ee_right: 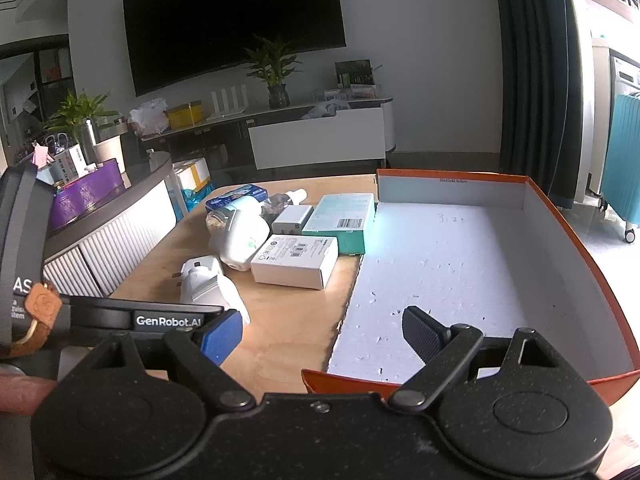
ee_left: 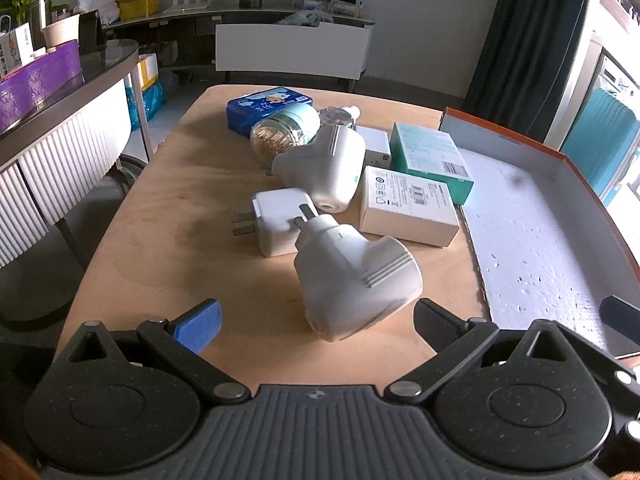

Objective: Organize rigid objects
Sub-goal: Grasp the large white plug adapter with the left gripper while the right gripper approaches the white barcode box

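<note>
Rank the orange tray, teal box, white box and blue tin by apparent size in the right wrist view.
1. orange tray
2. and 3. teal box and white box, which look alike, so no ranking
4. blue tin, though it lies farthest and is partly hidden

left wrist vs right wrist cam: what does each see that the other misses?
Left wrist only: the open left gripper straddling the near white angled plug adapter, and the two metal prongs of the white cube charger.

Right wrist only: the black wall screen, the far wall of the orange-rimmed white tray, and the open right gripper over the tray's near left corner, holding nothing.

Both: the teal box, the white labelled box, the blue tin and the wooden table.
</note>
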